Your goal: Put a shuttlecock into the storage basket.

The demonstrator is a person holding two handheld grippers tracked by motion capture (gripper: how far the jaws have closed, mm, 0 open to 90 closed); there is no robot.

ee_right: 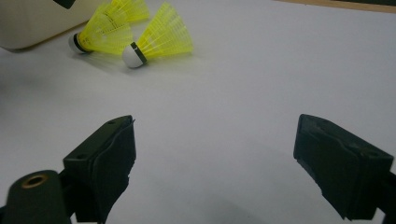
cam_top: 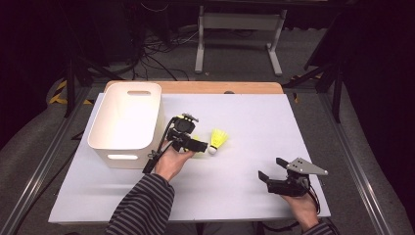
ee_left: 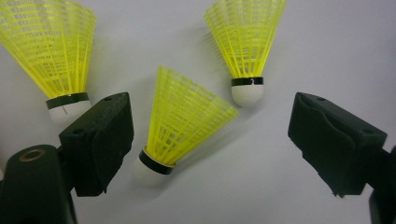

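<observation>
Three yellow shuttlecocks with white cork heads lie on the white table top. In the left gripper view they are a left one, a middle one and a right one. My left gripper is open, its jaws either side of the middle shuttlecock, which lies nearer the left jaw and is not pinched. From above, the left gripper points right, with one shuttlecock just past it. My right gripper stands open over bare table at the front right. The right gripper view has the right gripper well short of the shuttlecocks.
A white plastic bin with handle slots stands at the left, close behind the left hand. The white table top has a wooden strip along its far edge. Metal frame legs and cables lie on the floor beyond.
</observation>
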